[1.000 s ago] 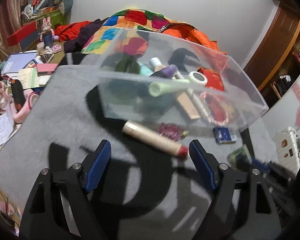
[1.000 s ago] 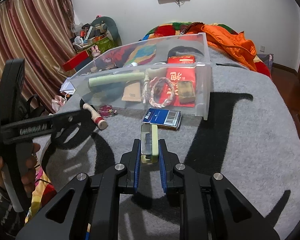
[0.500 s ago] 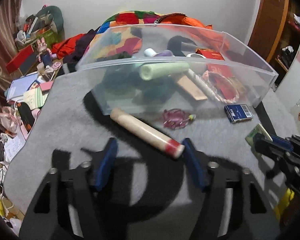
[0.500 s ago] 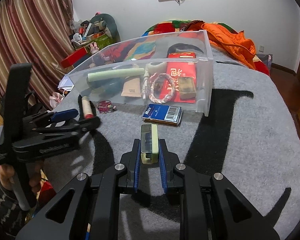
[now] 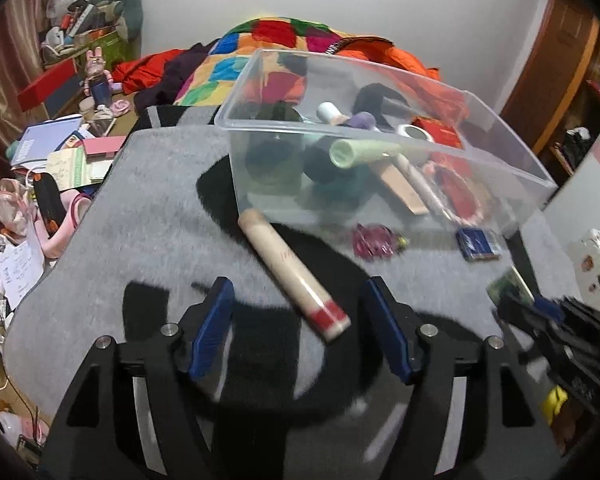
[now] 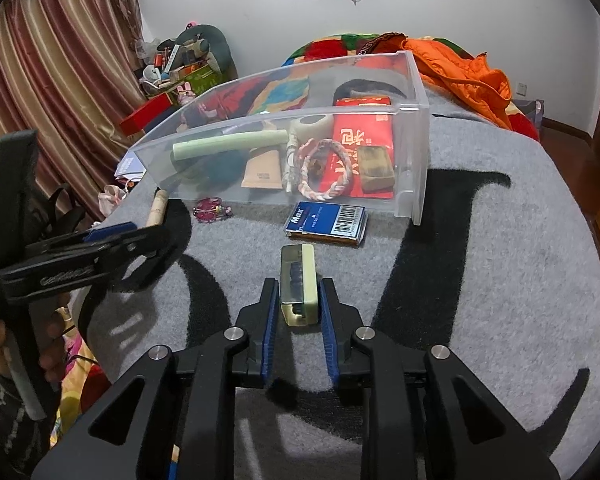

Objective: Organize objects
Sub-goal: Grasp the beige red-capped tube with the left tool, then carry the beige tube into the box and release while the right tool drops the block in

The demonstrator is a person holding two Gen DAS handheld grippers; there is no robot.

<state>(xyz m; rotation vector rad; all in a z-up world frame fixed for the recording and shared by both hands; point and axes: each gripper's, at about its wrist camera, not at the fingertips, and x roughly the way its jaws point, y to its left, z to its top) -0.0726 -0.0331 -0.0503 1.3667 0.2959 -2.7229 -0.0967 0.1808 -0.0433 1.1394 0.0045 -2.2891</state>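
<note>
The left gripper (image 5: 298,330) is widening its jaws again after narrowing, straddling the red-capped end of the cream tube (image 5: 290,270), whose long axis is running toward eleven o'clock to the clear bin (image 5: 384,140), while the right gripper (image 6: 299,306) is loosening around the small green case (image 6: 299,290), contact unclear.

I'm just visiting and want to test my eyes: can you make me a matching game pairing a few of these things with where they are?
Things:
1. wooden tube
2. blue card box
3. red envelope
4. small green case

Places:
A. inside the clear bin
B. between the right gripper fingers
C. before the left gripper
D. on the blanket, just outside the bin's front wall

Pairs: 1-C, 2-D, 3-A, 4-B
</note>
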